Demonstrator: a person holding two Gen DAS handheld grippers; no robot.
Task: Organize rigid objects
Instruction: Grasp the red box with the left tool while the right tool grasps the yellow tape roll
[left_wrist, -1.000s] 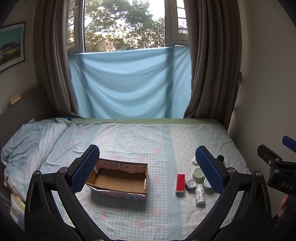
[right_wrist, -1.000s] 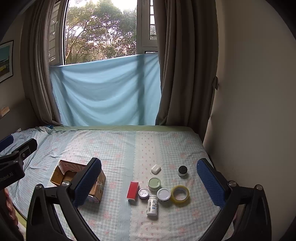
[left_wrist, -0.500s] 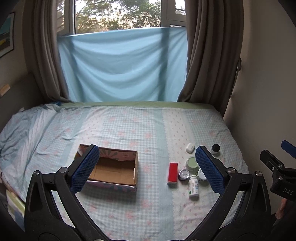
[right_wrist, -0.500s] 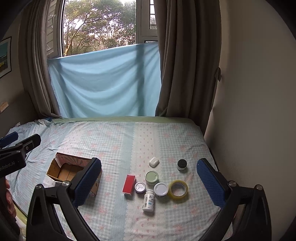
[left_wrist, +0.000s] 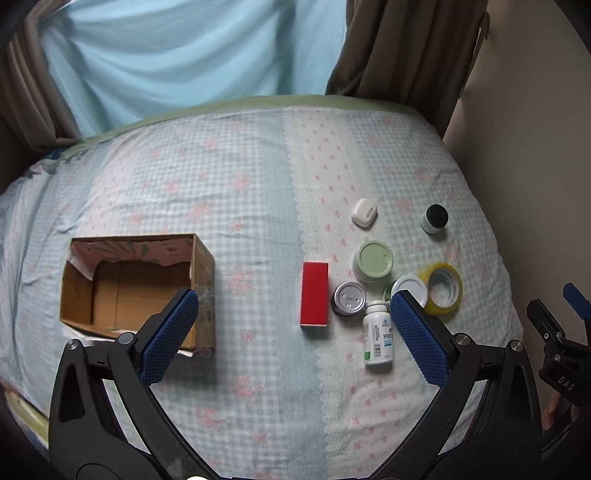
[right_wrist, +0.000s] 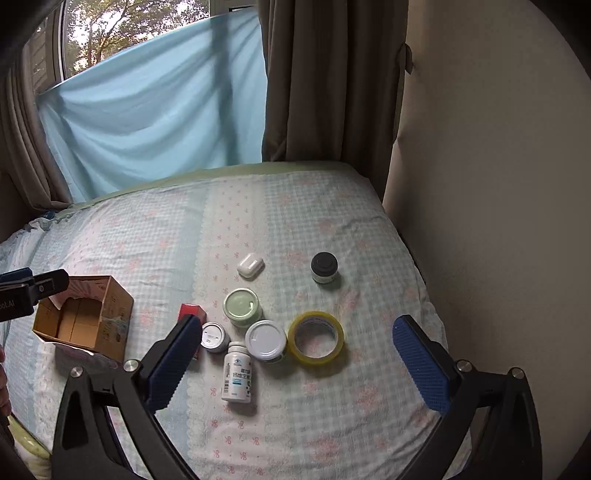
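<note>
Nothing sorted yet: cardboard box (left_wrist: 136, 284) empty, red box (left_wrist: 314, 294), bottle (right_wrist: 237, 372), jars, tape (right_wrist: 316, 338) all loose on bed (left_wrist: 236, 177). Both claws, left (left_wrist: 294, 335) and right (right_wrist: 297, 362), apart, holding nothing.

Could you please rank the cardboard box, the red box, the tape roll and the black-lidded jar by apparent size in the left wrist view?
1. Cardboard box, clearly the largest.
2. Red box.
3. Yellow tape roll; close to the red box in area, so this order is unsure.
4. Black-lidded jar, smallest, though it also lies farther from the camera.
</note>
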